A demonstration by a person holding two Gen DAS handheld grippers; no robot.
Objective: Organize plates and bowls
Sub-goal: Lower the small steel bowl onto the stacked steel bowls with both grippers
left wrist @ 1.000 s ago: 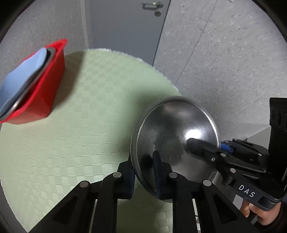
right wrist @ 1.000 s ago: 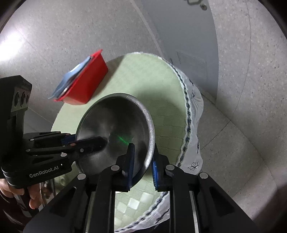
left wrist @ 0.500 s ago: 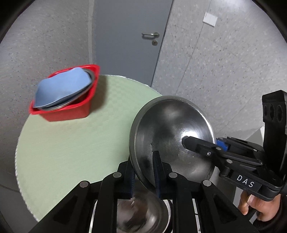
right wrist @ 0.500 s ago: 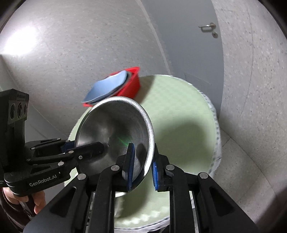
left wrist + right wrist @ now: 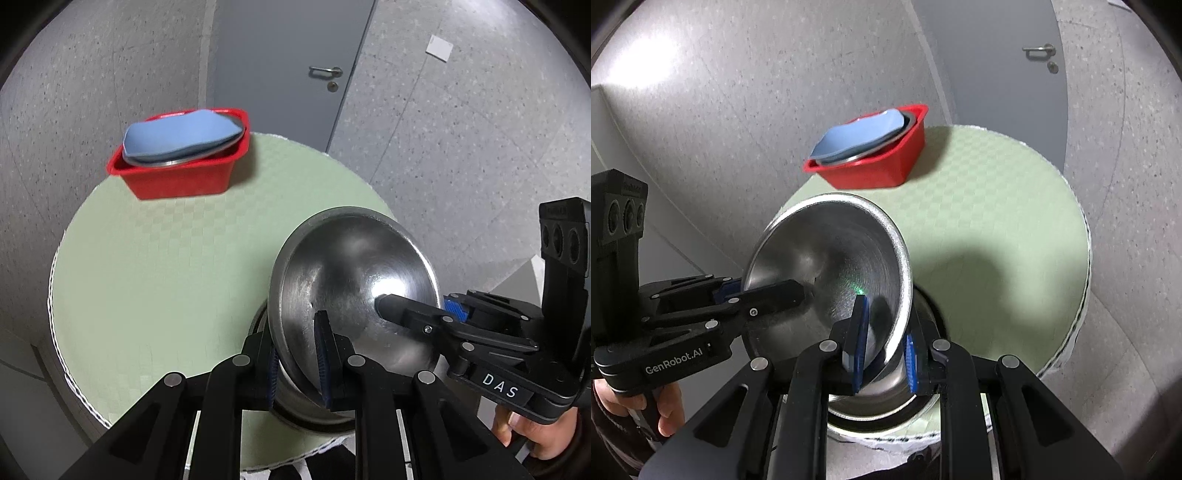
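A steel bowl (image 5: pixel 351 280) is held between both grippers above the near edge of the round green table (image 5: pixel 159 266). My left gripper (image 5: pixel 297 363) is shut on its left rim. My right gripper (image 5: pixel 882 347) is shut on its right rim; the bowl (image 5: pixel 827 266) is tilted with its inside toward the cameras. A second steel bowl (image 5: pixel 882 410) sits on the table right under it, also seen in the left wrist view (image 5: pixel 295 410). The right gripper (image 5: pixel 413 314) shows in the left view, the left gripper (image 5: pixel 768 295) in the right view.
A red tub (image 5: pixel 184 177) at the table's far side holds a blue plate (image 5: pixel 181 136) on a steel plate; it also shows in the right wrist view (image 5: pixel 875 166). A grey door (image 5: pixel 295 74) and speckled walls stand behind the table.
Both grippers have drawn back toward the near table edge with the bowl held between them. The second bowl has come into view beneath it. The red tub now looks farther away.
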